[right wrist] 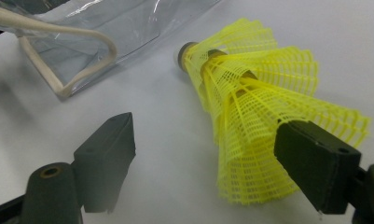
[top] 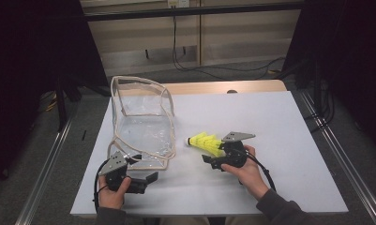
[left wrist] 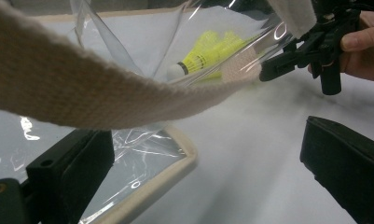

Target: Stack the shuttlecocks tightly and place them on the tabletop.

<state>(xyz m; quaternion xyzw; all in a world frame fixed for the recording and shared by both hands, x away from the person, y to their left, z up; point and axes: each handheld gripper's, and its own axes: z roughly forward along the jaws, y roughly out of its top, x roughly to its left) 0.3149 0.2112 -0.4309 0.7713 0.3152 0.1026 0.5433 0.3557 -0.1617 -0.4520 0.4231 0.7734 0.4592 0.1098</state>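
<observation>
1. The white table [top: 279,140] has wide bare room to the right of and behind the right gripper [top: 213,159]. Its near edge lies just under both hands, and the clear bag [top: 141,124] takes up the left half.
2. The yellow shuttlecocks [top: 205,143] lie on their side on the table, between the bag and the right gripper, with the white cork tip pointing at the bag.
3. The right gripper's jaws are released and stand apart. In the right gripper view one jaw sits against the skirt's wide rim and the other is well clear of it.
4. The left gripper [top: 146,180] rests at the bag's near corner with its jaws spread wide and nothing pinched. The bag's woven strap [left wrist: 82,93] arches above them, and one jaw lies just beside the trimmed rim.
5. How many shuttlecocks are nested is hard to tell. In the left gripper view they show blurred through the film.
6. The bag is glossy, creased clear plastic edged with cream fabric binding. The skirts are a fine plastic mesh, flared like a cone.
</observation>
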